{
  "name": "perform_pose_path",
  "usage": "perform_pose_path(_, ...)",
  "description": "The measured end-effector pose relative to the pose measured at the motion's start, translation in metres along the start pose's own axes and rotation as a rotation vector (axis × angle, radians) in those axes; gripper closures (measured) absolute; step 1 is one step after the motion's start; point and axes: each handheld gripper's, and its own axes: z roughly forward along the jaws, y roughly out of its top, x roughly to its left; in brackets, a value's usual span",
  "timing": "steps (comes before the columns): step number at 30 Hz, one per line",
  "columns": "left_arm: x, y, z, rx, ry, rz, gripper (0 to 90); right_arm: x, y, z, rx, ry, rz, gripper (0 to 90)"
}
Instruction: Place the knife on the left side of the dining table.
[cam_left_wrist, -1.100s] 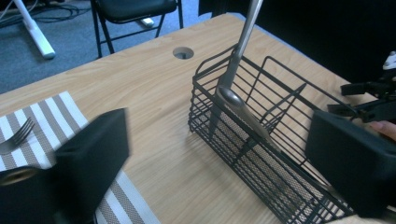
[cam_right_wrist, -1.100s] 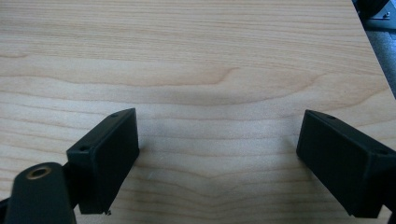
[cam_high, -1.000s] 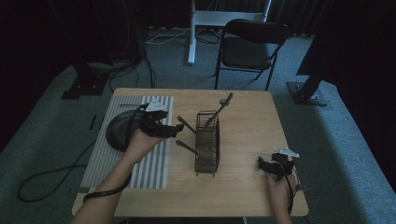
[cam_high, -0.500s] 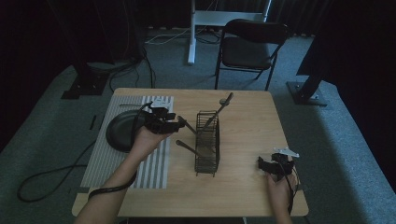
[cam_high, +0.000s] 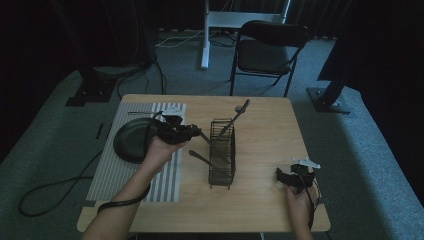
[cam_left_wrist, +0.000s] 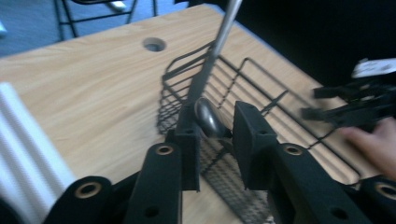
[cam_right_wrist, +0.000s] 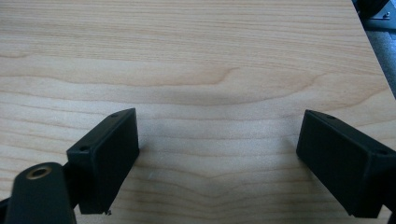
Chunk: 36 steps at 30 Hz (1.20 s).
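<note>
A pale wooden bench (cam_high: 260, 200) carries a striped grey-and-white mat (cam_high: 110, 172) along its left side, and a dark round pan (cam_high: 131, 142) lies on that mat with a thin handle reaching back toward the far edge. On the grey carpeted floor (cam_high: 365, 145) beyond the bench stands a black folding chair (cam_high: 267, 50), with a white stand (cam_high: 240, 20) just behind it and dark stand bases (cam_high: 90, 92) to either side. A black cable (cam_high: 55, 192) snakes over the floor to the left of the bench.
</note>
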Motion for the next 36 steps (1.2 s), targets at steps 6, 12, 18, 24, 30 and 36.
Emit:
perform_pose_path(6,-0.006,0.001,-0.002,-0.021,-0.087,-0.006,82.0,0.0,0.0,0.0,0.0,0.001,0.002,12.1)
perform_pose_path(12,-0.026,0.007,-0.001,-0.025,-0.106,0.073,83.7,0.0,0.0,0.0,0.0,0.0,0.001,12.1)
perform_pose_path(18,-0.032,0.009,-0.001,-0.023,-0.103,0.097,84.0,0.0,0.0,0.0,0.0,0.0,0.001,12.1)
perform_pose_path(24,-0.033,0.014,-0.004,-0.031,-0.102,0.089,84.1,0.0,0.0,0.0,0.0,0.0,0.001,12.1)
perform_pose_path(30,-0.039,0.025,-0.02,-0.065,-0.078,0.101,84.1,0.0,0.0,0.0,0.001,0.0,0.0,12.1)
perform_pose_path(36,-0.044,0.029,-0.03,-0.074,-0.08,0.106,84.1,0.0,0.0,0.0,0.001,0.0,0.0,12.1)
